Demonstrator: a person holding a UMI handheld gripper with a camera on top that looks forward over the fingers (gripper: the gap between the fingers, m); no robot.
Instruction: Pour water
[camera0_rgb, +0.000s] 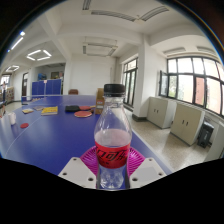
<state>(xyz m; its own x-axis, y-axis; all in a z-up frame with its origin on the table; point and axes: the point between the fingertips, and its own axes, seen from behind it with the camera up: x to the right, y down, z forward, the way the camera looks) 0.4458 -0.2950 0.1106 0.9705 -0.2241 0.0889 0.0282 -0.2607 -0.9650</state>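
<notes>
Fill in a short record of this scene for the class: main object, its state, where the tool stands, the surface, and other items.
main object: clear plastic bottle with black cap and red label
state: upright, capped, partly filled
tool: open, bottle stands between its fingers
surface: blue table
other items: flat red discs and a yellow piece beyond the bottle

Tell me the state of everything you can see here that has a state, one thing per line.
Plastic bottle: upright, black cap on, partly filled with clear liquid, standing between the fingers.
Gripper: fingers either side of the bottle's base; contact cannot be told.
Blue table: bears the bottle and small scattered items.
Ceiling lights: on.
</notes>
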